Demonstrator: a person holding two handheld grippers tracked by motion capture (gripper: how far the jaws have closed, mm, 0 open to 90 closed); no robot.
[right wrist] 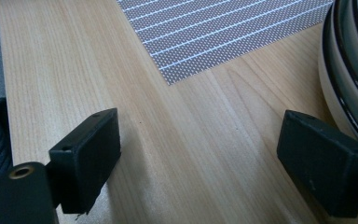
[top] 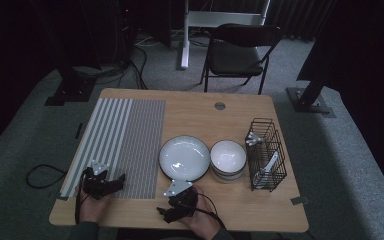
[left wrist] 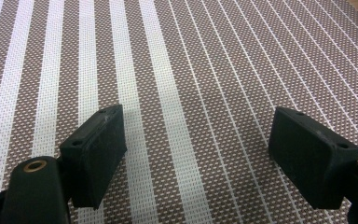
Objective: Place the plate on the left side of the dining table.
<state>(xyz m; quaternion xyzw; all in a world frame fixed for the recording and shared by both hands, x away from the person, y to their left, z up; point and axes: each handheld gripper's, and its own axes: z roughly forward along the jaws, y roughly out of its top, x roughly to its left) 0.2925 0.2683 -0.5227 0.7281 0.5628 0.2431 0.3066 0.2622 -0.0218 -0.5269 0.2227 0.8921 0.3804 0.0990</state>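
Right gripper: jaws wide, empty, resting at the near table edge, just beside the plate.
Left gripper: jaws wide, empty, over the near end of the mat.
Bowl: touching the plate, right of it.
Rack: farther right, holding utensils.
Progress: judged unstarted; mat bare, dishes ungripped.
Views: the right gripper view showed the plate's banded rim; the high view alone showed bowl and rack.

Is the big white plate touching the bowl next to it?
Cannot tell. In the high view the plate and the bowl sit rim to rim, with only a thin dark line between them, which could be a small gap or just shadow.
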